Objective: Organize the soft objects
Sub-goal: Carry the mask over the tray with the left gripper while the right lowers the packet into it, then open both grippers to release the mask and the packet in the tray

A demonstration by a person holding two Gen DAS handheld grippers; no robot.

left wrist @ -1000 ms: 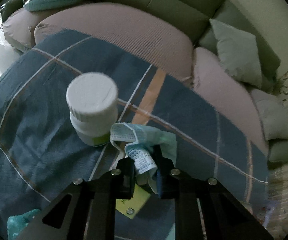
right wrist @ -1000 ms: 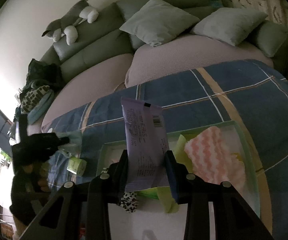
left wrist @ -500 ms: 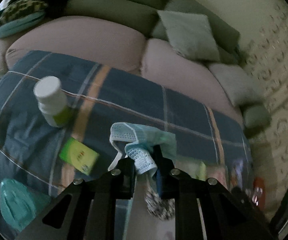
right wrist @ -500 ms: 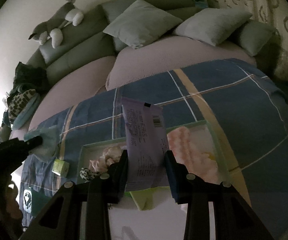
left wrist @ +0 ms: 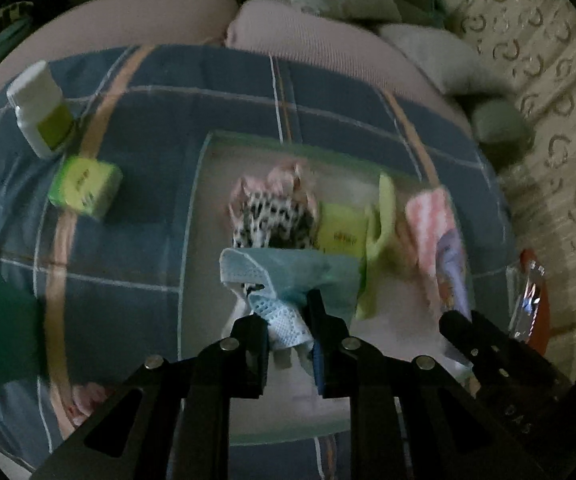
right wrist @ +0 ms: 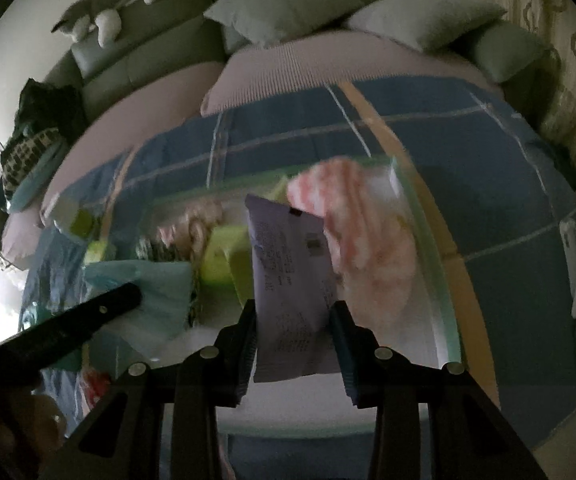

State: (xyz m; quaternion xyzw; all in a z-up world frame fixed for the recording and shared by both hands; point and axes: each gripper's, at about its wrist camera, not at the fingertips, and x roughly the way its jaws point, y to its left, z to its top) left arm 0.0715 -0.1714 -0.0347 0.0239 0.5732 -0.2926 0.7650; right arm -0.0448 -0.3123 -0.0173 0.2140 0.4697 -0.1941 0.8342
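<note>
The left claw (left wrist: 288, 320) pinches a crumpled blue face mask (left wrist: 288, 276) over the shallow tray (left wrist: 192, 216) on the plaid blanket (left wrist: 136, 232). The right claw (right wrist: 293, 320) clamps a lilac packet (right wrist: 288, 276), which hides part of the tray. Motion blur smears the tray's contents, though a pink striped cloth (right wrist: 363, 232) and a leopard-print piece (left wrist: 272, 220) are just readable.

No legible text in either view. Rows of small print and a dark barcode patch on the lavender packet (right wrist: 291, 288) between the right gripper's jaws: blurred, unreadable. Orange marking on the yellow pack (left wrist: 341, 230) in the tray: too smeared to read. Dark marking on the yellow-green box (left wrist: 84, 186) on the plaid cloth: unreadable. Yellow-green label on the white bottle (left wrist: 42, 110): no characters discernible.
</note>
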